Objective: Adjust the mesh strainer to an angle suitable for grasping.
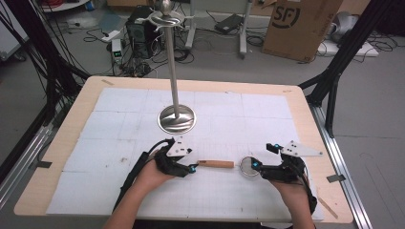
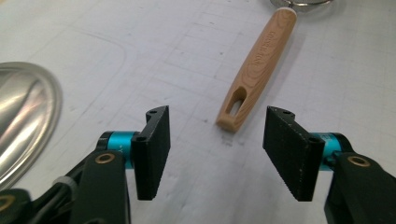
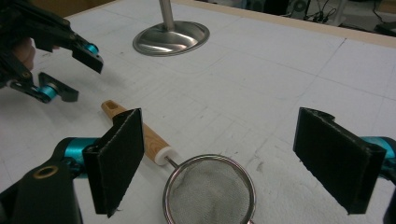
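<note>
Now | white gridded mat (image 1: 119, 124) on table; cluttered floor | both claws released, strainer (image 1: 239, 164) between

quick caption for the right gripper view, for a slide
Open right gripper poised over a mesh strainer with a wooden handle, left gripper open beyond.

A pale wooden grain is shown on the strainer handle (image 2: 254, 74). The mat (image 1: 119, 119) is white, marked with a faint grid. The stand base (image 3: 170, 38) is silver.
</note>
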Tool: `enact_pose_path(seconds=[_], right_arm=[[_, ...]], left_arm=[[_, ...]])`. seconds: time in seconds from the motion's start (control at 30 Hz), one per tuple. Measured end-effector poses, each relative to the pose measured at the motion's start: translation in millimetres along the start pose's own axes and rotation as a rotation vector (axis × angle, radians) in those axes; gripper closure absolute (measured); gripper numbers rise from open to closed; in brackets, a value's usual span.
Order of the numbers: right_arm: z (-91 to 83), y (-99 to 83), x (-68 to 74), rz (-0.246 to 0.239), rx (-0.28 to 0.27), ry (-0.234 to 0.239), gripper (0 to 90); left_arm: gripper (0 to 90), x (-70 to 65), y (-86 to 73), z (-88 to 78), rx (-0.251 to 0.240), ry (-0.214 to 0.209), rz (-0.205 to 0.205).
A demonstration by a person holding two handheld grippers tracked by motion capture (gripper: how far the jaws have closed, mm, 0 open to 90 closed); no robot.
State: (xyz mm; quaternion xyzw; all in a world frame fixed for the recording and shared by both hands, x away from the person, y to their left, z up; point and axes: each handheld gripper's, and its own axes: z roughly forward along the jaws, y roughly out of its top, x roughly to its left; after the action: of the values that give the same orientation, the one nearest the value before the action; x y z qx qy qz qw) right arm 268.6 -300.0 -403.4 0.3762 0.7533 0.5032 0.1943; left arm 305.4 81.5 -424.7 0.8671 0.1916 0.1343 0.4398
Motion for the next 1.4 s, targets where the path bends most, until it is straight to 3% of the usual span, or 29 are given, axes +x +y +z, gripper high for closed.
enact_pose_path(seconds=[0.43,0.8,1.07,1.4], right_arm=[[2.9,1.0,3.6,-0.012,0.007,0.006,15.4],[7.8,-0.5,4.6,-0.018,0.017,0.013,15.4],[12.7,-0.2,6.8,-0.029,0.024,0.029,15.4],[16.1,-2.2,9.8,-0.028,0.035,0.043,15.4]], left_arm=[[30.5,22.7,-30.0,-61.5,-0.110,0.055,-0.110],[22.4,28.2,-34.1,-73.9,-0.156,0.069,-0.114],[21.5,40.7,-41.8,-88.6,-0.179,0.111,-0.144],[21.1,44.3,-41.8,-95.1,-0.207,0.133,-0.153]])
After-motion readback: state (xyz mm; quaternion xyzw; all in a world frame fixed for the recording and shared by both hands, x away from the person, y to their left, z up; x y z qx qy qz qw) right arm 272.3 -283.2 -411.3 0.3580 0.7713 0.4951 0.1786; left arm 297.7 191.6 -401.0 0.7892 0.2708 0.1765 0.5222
